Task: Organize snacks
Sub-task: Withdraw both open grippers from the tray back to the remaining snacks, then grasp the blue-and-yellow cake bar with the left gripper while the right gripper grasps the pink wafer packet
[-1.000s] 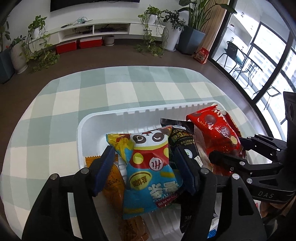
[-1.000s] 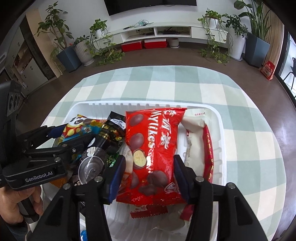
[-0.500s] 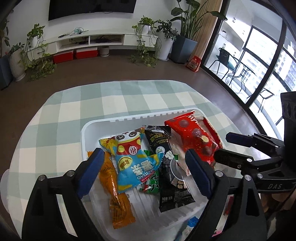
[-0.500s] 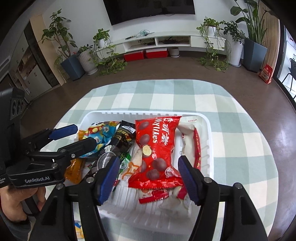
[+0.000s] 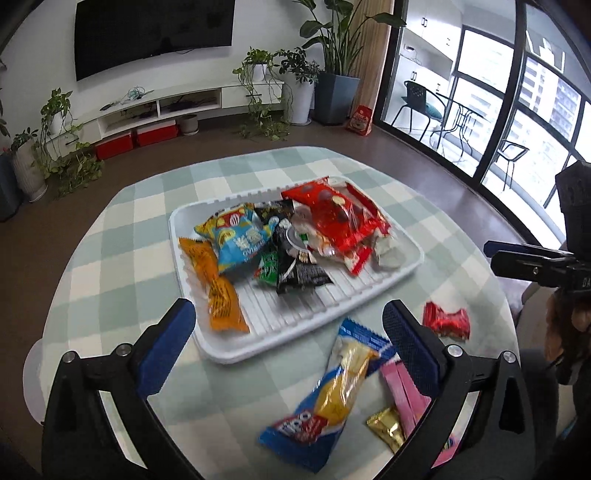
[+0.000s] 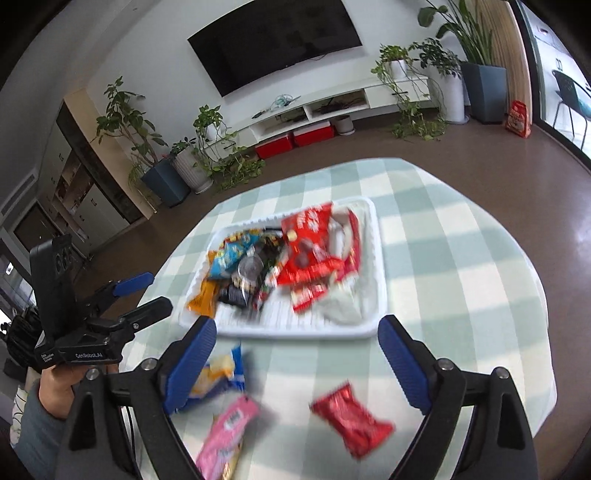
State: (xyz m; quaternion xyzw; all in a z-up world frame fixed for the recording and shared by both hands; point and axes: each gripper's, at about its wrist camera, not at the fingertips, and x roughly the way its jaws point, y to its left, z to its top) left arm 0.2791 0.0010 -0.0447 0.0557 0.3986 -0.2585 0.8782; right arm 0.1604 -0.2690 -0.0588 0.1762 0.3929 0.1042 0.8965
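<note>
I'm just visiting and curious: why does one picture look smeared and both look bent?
Right wrist view: motion blur smears the snacks in the white tray and the red packet. Left wrist view: sharper, and the orange packet reads clearly. Both: the fisheye lens curves the table edge and window frames.

Wall television [image 5: 153, 35], potted plants [image 5: 334, 55], red boxes [image 5: 136, 139], balcony chairs [image 5: 419, 101]

White tray [image 5: 373, 295] on green-and-white checked tablecloth [image 5: 122, 258]; blue-padded tools.

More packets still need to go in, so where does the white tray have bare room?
Bare ribbed floor lies along the white tray near edge, between the orange packet and the red bag. The far half is crowded with overlapping packets.
</note>
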